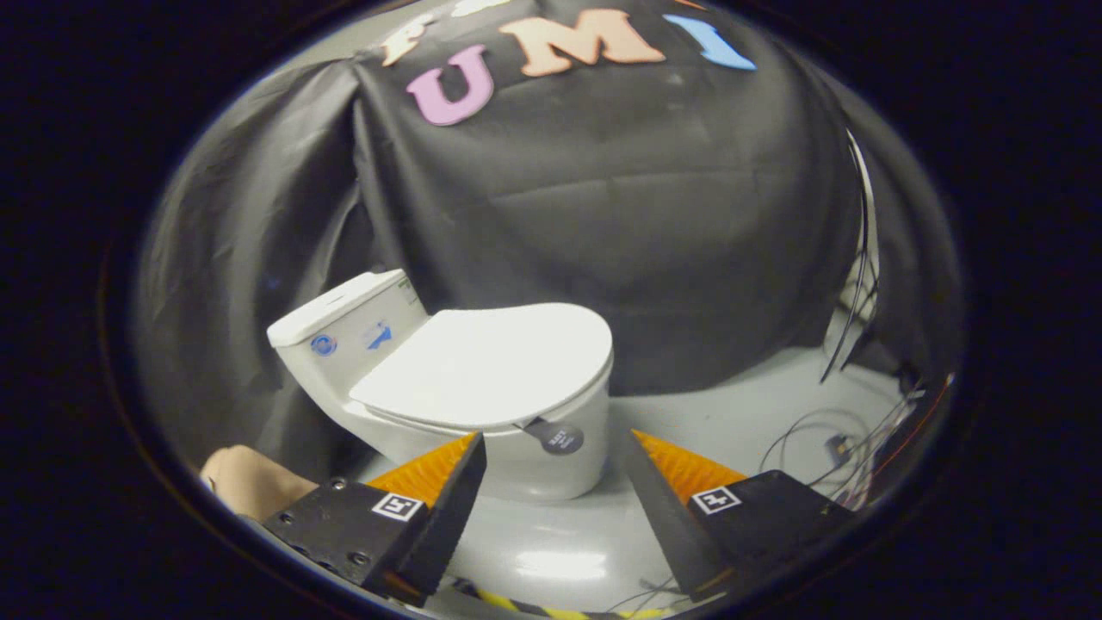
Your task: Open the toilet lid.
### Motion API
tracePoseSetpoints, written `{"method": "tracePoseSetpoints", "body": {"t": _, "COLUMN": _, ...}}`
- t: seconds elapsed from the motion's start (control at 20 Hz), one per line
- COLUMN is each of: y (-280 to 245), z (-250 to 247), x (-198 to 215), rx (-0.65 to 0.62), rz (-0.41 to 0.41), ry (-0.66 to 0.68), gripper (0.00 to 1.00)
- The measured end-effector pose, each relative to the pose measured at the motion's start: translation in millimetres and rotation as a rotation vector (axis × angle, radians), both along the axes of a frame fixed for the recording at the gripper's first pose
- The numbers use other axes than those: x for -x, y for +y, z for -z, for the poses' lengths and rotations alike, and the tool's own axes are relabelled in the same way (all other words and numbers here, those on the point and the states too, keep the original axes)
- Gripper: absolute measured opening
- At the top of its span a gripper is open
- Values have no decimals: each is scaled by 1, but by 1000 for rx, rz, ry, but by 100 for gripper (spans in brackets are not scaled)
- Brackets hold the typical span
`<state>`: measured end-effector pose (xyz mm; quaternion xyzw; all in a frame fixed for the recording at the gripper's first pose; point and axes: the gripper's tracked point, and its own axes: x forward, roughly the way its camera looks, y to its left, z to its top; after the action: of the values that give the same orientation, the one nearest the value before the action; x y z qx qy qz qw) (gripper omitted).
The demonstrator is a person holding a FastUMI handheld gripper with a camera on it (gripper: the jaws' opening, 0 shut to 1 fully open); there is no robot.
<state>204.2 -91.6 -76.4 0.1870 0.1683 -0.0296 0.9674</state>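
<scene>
Just beyond the wide-open, empty gripper (551, 443), the closed toilet lid (491, 362) looks stiff, smooth, probably light; its dark front tab (558, 437) seems the best hold.

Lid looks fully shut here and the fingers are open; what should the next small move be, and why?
Probably ease forward toward the small dark tab at the lid's front edge. The toilet lid lies flat and closed, the gripper is open with nothing held, and the tab sits between the fingers but seemingly beyond their tips, so it looks like the natural place to grip and lift.
</scene>
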Motion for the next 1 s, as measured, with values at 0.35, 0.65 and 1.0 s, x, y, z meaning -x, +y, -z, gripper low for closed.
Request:
{"method": "tracePoseSetpoints", "body": {"t": 0.35, "y": -9, "z": 42, "x": -40, "rx": -320, "rz": -7, "ry": 136, "gripper": 87}}
{"method": "tracePoseSetpoints", "body": {"t": 0.65, "y": -19, "z": 50, "x": -57, "rx": -655, "rz": 9, "ry": 125, "gripper": 60}}
{"method": "tracePoseSetpoints", "body": {"t": 1.0, "y": -37, "z": 44, "x": -52, "rx": -864, "rz": 22, "ry": 88, "gripper": 7}}
